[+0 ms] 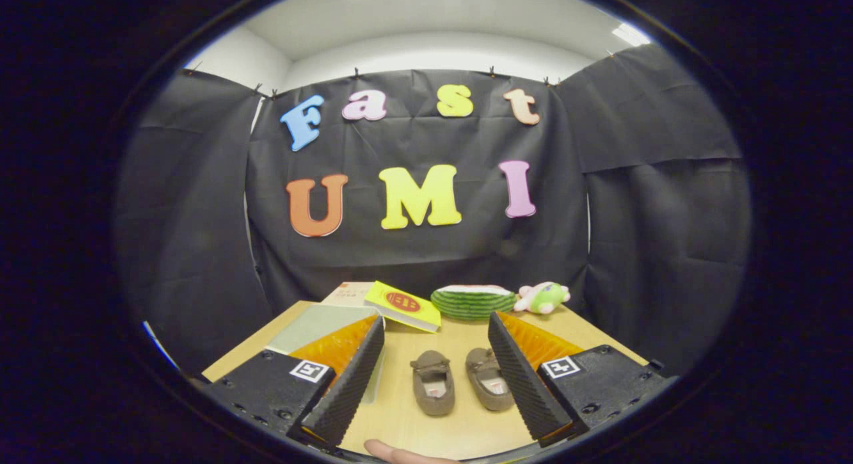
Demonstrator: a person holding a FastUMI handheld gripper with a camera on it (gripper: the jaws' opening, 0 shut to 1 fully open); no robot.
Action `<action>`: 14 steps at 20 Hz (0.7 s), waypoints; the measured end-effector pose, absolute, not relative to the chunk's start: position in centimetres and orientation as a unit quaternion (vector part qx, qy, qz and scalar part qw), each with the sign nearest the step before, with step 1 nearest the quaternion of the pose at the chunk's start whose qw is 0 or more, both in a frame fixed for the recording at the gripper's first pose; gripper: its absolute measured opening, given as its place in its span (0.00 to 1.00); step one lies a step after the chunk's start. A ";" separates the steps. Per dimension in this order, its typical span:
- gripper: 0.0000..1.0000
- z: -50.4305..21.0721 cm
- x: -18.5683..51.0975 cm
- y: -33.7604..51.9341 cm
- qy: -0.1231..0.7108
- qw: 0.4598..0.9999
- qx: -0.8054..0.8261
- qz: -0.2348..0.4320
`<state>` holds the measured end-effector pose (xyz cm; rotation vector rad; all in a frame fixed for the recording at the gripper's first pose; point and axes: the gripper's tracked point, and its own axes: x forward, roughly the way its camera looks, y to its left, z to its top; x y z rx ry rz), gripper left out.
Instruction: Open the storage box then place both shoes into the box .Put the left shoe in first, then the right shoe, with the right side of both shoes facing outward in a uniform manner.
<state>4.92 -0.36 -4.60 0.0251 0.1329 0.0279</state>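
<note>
Here my fingers (436, 377) spread wide, gripping nothing, with both shoes (460, 381) on the counter (460, 424) between them.

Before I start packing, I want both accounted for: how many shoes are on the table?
2: one shoe lies between the open gripper's fingers, the other shoe beside it, close against one finger.

Brown shoes (460, 381); yellow book (404, 305), red emblem; green-striped watermelon cushion (473, 302); light wood table (453, 337).
</note>
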 end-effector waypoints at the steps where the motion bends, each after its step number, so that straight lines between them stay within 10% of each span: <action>1: 1.00 -5.6 5.8 -0.2 0.086 0.996 0.017 0.022; 14: 1.00 -18.8 20.6 3.8 0.380 0.886 0.208 0.167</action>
